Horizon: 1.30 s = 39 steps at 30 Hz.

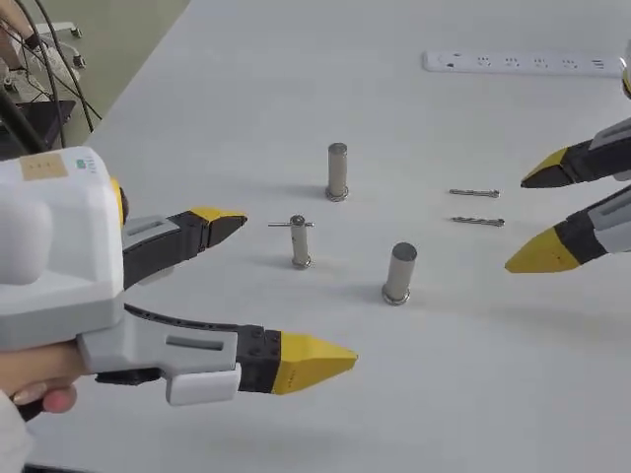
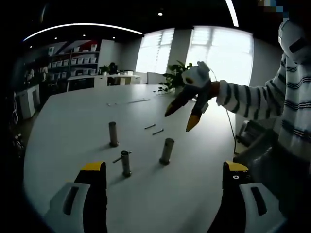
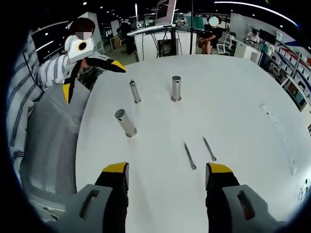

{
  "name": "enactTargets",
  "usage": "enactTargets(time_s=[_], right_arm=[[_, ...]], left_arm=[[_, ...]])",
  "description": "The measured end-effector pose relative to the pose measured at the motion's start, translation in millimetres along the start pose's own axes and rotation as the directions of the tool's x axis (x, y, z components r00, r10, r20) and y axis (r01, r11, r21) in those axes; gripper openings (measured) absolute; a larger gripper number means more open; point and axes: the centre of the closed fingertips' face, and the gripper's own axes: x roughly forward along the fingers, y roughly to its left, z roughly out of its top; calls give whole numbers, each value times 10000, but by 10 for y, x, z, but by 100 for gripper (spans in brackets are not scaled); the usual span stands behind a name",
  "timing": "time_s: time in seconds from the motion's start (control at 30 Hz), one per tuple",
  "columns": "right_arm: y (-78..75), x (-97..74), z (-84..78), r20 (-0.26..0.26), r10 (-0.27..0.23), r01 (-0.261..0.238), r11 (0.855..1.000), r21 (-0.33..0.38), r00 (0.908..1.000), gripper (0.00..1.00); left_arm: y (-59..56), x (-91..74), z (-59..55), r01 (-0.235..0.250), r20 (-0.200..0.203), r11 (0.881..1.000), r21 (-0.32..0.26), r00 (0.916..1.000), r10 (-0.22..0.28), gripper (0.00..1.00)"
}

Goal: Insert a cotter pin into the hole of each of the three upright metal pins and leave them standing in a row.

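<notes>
left gripper (image 1: 286,288) jaws wide, empty, beside the fitted pin (image 1: 301,241) (cotter (image 1: 291,225) already through) | right gripper (image 1: 520,222) wide too, near two loose cotter pins (image 1: 474,192), likely to pick one | two bare pins (image 1: 337,172) stand upright

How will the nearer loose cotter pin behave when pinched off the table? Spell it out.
The cotter pin is a thin metal sliver lying flat on the smooth table, so it will probably slide or roll rather than lift cleanly. It looks stiff and light. The right hand-held gripper has broad pointed tips, so the pin may slip or flick away.
</notes>
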Motion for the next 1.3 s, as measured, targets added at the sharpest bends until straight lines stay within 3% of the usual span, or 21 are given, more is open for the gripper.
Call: enactTargets(time_s=[0.27,0.67,1.0,1.3], right_arm=[[-38,50,-107,-810,105,-153,9982,-584,9967,52],[-129,173,-119,-1421,393,-547,9928,-1061,9891,35],[-262,305,-162,-2120,497,-798,9875,-1359,9760,28],[-345,375,-171,-2365,450,-772,9887,-1287,9706,22]], left_arm=[[6,-45,4,-57,-53,9999,86,10000,57,99],[-36,-62,-18,33,-108,10000,13,9999,-33,97],[59,-94,-20,-297,-17,9995,-92,9996,297,97],[118,-136,-49,-480,-26,9987,-192,9988,480,96]])
